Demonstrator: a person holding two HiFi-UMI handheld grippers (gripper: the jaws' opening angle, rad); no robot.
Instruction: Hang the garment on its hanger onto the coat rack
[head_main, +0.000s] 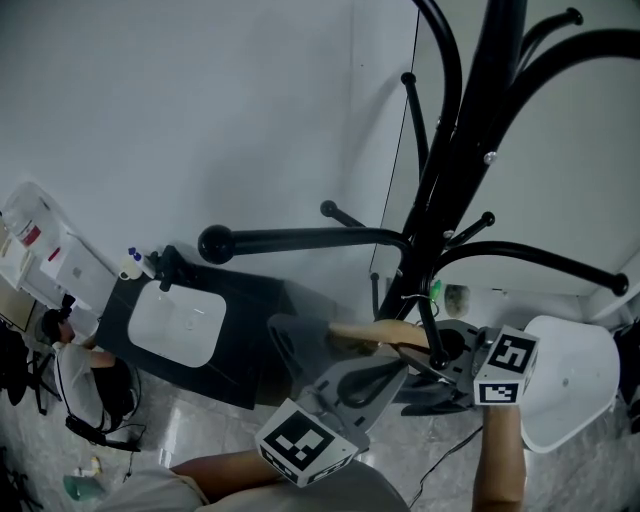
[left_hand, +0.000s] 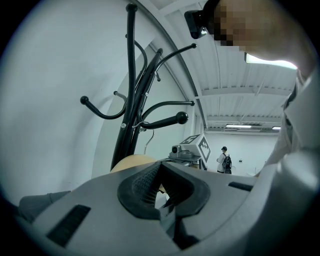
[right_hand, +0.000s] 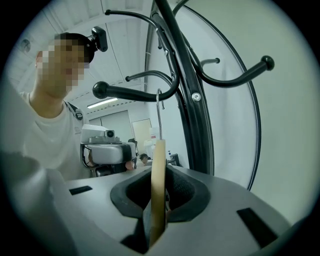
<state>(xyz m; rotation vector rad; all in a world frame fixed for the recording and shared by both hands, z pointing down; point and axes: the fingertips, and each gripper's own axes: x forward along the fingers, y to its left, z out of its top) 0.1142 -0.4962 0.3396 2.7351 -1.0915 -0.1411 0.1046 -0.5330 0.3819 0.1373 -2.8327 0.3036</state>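
Right gripper view: R gripper (right_hand: 160, 181) fingers clamp hanger (right_hand: 158, 160) edge; L gripper (left_hand: 159, 172) fingers together.

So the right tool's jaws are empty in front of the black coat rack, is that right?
Not empty. In the right gripper view the right tool is clamped on the wooden hanger, which stands edge-on between its jaws. The rest holds: it is in front of the black coat rack.

- Coat rack (head_main: 455, 150) — black and upright, with curved arms ending in ball tips.
- Hanger (right_hand: 158, 170) — pale wood, seen edge-on, clamped in the right gripper (right_hand: 161, 197). Its wire hook (right_hand: 159, 112) rises close to one rack arm.
- Garment (head_main: 290, 350) — grey, apparently draped on the hanger.
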